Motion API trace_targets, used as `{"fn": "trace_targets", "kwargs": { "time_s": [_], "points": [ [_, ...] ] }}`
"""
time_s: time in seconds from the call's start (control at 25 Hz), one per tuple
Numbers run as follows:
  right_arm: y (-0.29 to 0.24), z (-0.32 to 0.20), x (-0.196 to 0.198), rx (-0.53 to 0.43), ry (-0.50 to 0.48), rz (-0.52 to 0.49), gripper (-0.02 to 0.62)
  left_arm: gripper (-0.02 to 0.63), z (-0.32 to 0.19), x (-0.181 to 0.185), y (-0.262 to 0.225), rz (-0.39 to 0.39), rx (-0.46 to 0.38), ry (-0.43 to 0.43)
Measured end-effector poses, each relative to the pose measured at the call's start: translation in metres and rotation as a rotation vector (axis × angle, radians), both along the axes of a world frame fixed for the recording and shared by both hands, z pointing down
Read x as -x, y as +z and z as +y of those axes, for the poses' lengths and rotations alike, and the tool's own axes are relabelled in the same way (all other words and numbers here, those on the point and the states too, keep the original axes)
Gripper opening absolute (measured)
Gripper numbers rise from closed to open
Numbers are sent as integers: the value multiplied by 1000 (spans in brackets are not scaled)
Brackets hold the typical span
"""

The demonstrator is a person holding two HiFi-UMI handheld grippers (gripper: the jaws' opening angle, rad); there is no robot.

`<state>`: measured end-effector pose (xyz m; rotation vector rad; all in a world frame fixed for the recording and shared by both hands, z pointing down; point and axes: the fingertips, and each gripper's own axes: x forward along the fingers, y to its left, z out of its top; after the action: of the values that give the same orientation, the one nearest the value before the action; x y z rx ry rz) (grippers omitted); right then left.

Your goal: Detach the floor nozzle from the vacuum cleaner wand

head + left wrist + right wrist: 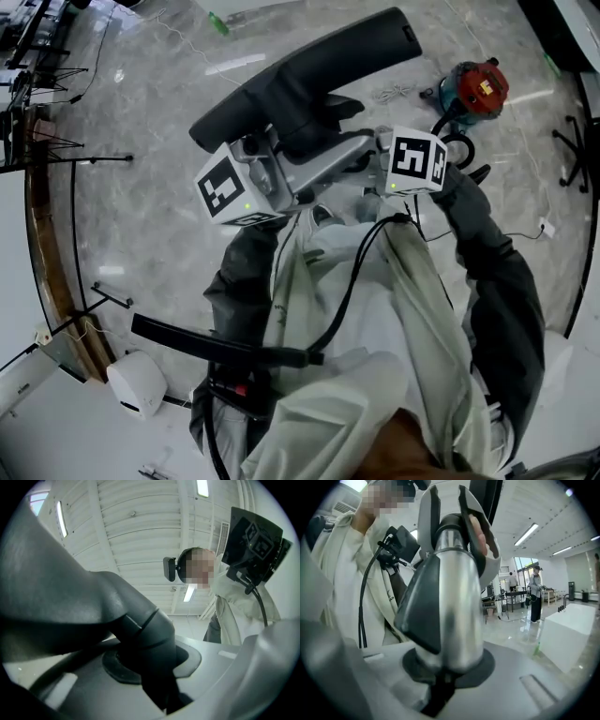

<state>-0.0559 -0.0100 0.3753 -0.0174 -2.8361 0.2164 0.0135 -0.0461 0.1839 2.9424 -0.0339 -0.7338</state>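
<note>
In the head view the long black floor nozzle [309, 75] is held up in front of me, with the short silver wand [323, 164] joined to its neck. My left gripper [281, 150] comes in from the left. In the left gripper view it [154, 667] is shut on the nozzle's dark neck [145, 630]. My right gripper [370, 159] comes in from the right. In the right gripper view it [450, 677] is shut on the silver wand [454, 602]. The joint between nozzle and wand is hidden by the grippers.
A red and teal vacuum canister [478, 89] stands on the marble floor at the far right. A white box [136, 382] and black stand legs [103, 295] are at the left. A black tube [216, 342] crosses near my body. People [534, 592] stand far off.
</note>
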Motion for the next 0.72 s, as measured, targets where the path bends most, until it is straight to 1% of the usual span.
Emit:
{"fn": "trace_targets", "kwargs": {
  "time_s": [0.04,0.08,0.12,0.28,0.32,0.36,0.4,0.44,0.48,0.56,0.64,0.72],
  "points": [
    [0,-2,1,-2,20,3,49,110,-2,0,0,-6,6,-12],
    [1,-6,1,-11,65,12,49,110,-6,0,1,-13,18,-36],
    [2,-13,1,-26,134,27,48,112,-11,1,1,-18,35,-64],
    [5,-37,-5,-127,497,112,44,104,-20,2,2,-53,90,-148],
    [4,-40,-7,-151,557,123,44,101,-19,1,2,-66,91,-155],
    [4,-41,-8,-169,588,124,44,100,-16,0,2,-73,82,-149],
    [5,-39,-8,-179,584,119,44,100,-11,-1,2,-74,64,-127],
    [6,-34,-6,-178,545,109,44,100,-5,-2,2,-71,41,-94],
    [6,-26,-4,-166,477,93,44,100,3,-3,2,-69,20,-58],
    [5,-5,-1,-120,300,46,46,92,17,-6,4,-72,-3,-9],
    [2,9,-3,-64,134,10,46,91,22,-8,6,-70,-2,8],
    [1,17,-6,-11,4,1,46,91,20,-9,7,-59,4,22]
  ]
}}
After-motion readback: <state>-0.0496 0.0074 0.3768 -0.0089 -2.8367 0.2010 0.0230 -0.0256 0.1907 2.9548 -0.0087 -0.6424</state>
